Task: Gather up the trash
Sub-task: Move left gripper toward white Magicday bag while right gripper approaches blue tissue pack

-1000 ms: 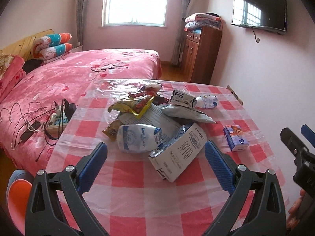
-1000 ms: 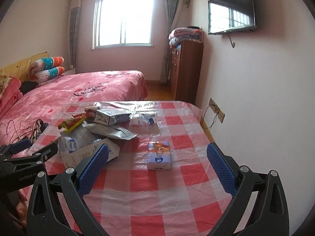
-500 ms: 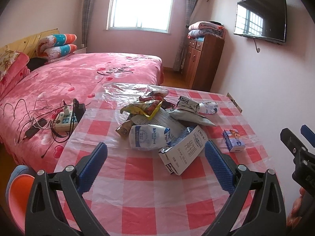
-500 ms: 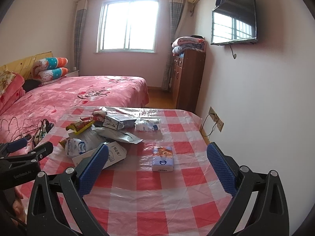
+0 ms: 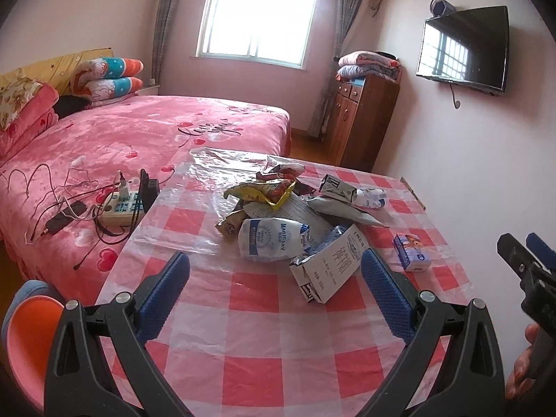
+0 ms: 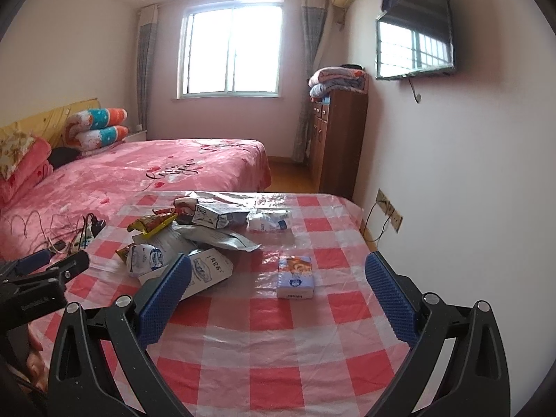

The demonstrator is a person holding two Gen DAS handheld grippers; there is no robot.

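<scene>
Hovering over the checked table (image 5: pixel 264 330): left gripper (image 5: pixel 274 278), right gripper (image 6: pixel 278 286), both agape; bed (image 5: pixel 146 128) beyond, perhaps adjoining.

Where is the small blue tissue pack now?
In both views the tissue pack lies alone on the checked tablecloth, right of the trash pile, toward the wall side.

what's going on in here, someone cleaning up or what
A person holds a two-finger gripper in each hand over a checked table. The left gripper and right gripper are both open and empty. A pile of wrappers and a small tissue pack lie untouched, so trash collection hasn't begun.
</scene>
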